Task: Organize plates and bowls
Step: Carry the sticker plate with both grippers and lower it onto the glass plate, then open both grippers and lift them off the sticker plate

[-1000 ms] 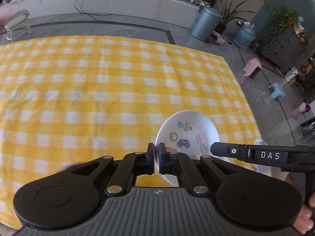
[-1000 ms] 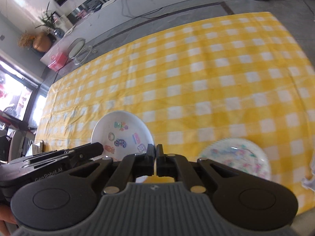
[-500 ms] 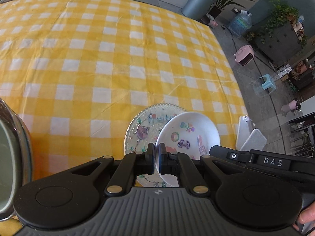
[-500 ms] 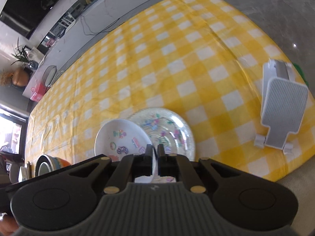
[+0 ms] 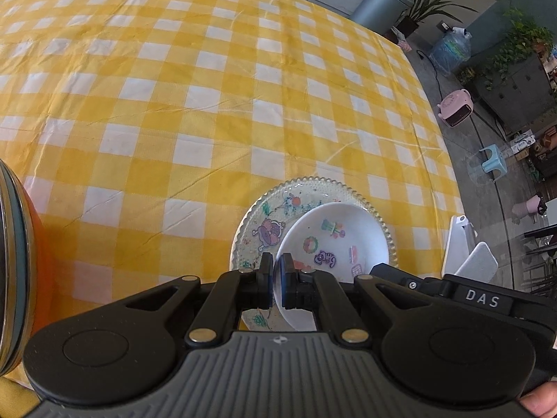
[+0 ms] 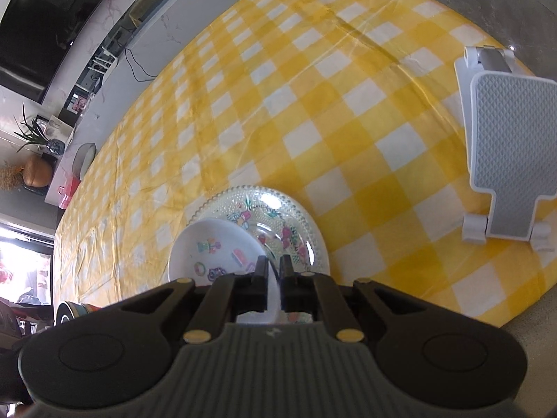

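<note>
Since a second ago both claws have come down with the bowl (image 5: 334,240), and it now sits over the plate (image 5: 275,209), which was out of the left view then. The bowl is white with small cartoon prints inside, tilted, covering the plate's right part in the left view. Whether it rests on the plate or hangs just above it cannot be told.

Left claw (image 5: 273,280): jaws narrow, clamped on the bowl's near rim. Right claw (image 6: 274,278): also narrow, pinching the rim at another spot; a sliver of white rim shows between its pads.

Plate: clear glass, beaded edge, coloured pictures, flat on the desk (image 5: 209,104) close to its near edge and toward the right corner.

The desk is covered in yellow-and-white check cloth. At the near left edge stands a stack of dishes (image 5: 14,271) with dark and orange rims, well apart from the plate. A white-and-grey stand (image 6: 504,146) lies near the right edge. Part of a thumb (image 5: 541,399) shows at the lower right of the left view.
</note>
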`<state>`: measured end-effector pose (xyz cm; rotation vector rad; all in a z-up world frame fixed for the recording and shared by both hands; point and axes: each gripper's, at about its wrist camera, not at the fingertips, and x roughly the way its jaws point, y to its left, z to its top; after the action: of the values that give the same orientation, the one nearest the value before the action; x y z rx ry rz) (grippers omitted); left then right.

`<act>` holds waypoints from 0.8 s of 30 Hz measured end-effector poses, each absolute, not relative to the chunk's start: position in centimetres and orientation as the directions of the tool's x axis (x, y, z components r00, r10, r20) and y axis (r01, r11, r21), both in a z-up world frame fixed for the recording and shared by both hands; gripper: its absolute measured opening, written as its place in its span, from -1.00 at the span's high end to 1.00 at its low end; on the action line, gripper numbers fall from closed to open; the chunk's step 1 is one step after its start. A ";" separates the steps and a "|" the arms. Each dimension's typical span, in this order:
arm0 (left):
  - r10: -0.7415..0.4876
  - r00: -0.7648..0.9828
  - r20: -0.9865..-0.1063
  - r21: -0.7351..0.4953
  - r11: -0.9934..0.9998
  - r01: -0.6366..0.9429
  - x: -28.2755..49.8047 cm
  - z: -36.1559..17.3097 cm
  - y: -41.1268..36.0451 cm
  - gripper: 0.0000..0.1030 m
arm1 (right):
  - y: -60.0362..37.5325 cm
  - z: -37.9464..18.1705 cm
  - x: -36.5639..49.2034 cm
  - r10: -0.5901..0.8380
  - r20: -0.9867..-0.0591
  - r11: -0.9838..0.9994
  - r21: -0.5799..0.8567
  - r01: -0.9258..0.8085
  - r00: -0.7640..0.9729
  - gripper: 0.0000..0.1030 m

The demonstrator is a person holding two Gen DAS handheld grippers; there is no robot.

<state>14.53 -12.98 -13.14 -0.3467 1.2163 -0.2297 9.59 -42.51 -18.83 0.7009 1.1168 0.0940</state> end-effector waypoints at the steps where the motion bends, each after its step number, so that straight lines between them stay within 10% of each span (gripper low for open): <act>1: -0.355 0.328 -0.875 -0.380 0.925 -0.013 14.6 -13.3 -13.0 0.93 | -42.5 -18.9 9.6 0.406 -0.787 0.785 0.560 0.264 0.464 0.93; 18: -0.339 0.354 -0.872 -0.356 0.934 0.018 14.4 -13.5 -13.8 0.83 | -41.8 -19.0 9.7 0.364 -0.811 0.810 0.518 0.274 0.459 0.87; 24: -0.326 0.380 -0.866 -0.335 0.941 0.044 13.9 -12.5 -14.1 0.47 | -41.7 -18.7 9.6 0.361 -0.803 0.813 0.520 0.262 0.475 0.84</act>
<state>13.87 -14.14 -12.48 -0.2757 1.1611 -0.2397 9.63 -41.67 -18.71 0.6520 1.0962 0.0663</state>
